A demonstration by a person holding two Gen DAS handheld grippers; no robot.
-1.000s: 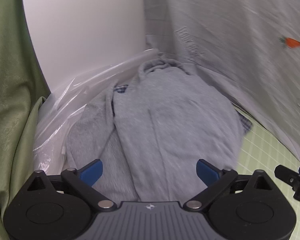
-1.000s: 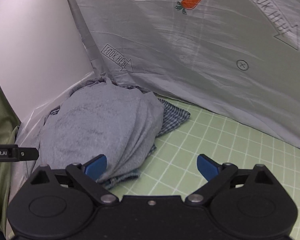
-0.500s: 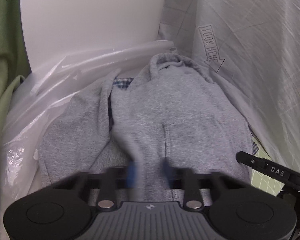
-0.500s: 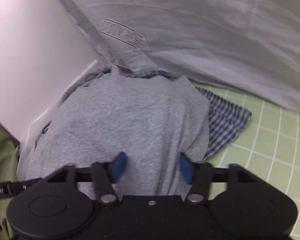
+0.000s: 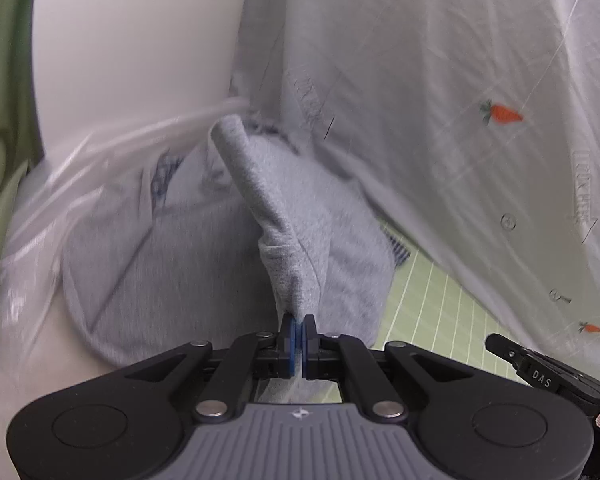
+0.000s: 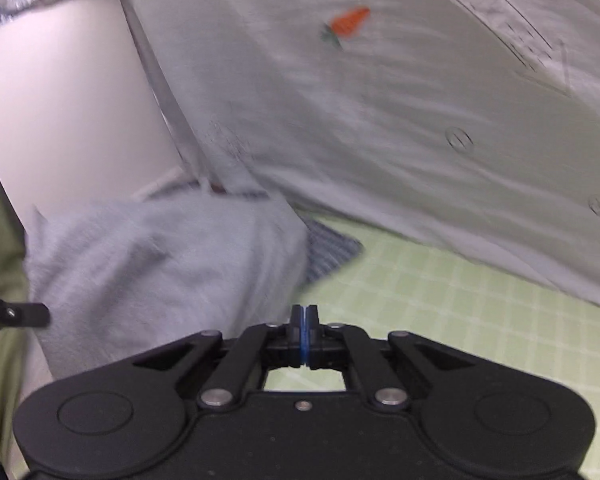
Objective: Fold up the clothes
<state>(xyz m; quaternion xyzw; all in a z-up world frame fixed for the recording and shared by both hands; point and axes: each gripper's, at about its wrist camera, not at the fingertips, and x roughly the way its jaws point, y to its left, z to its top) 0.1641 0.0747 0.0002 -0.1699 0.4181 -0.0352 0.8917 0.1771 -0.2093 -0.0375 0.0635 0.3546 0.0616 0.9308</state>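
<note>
Left wrist view: your left gripper (image 5: 299,330) is clenched on a pinched ridge of the grey garment (image 5: 228,248), which is heaped against the clear plastic bag (image 5: 52,200) beside the green grid mat (image 5: 432,304).

Right wrist view: your right gripper (image 6: 305,322) has its blue pads pressed together; whether they catch the grey garment (image 6: 148,264) I can't tell. A checked cloth (image 6: 328,250) pokes out beneath it.

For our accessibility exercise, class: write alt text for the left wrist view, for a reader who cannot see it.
The left claw is shut on a pinched fold of a grey sweatshirt, which rises from a heap of clothes. Clear plastic lies left of the heap; a pale sheet with carrot prints hangs right, above a green grid mat.
</note>
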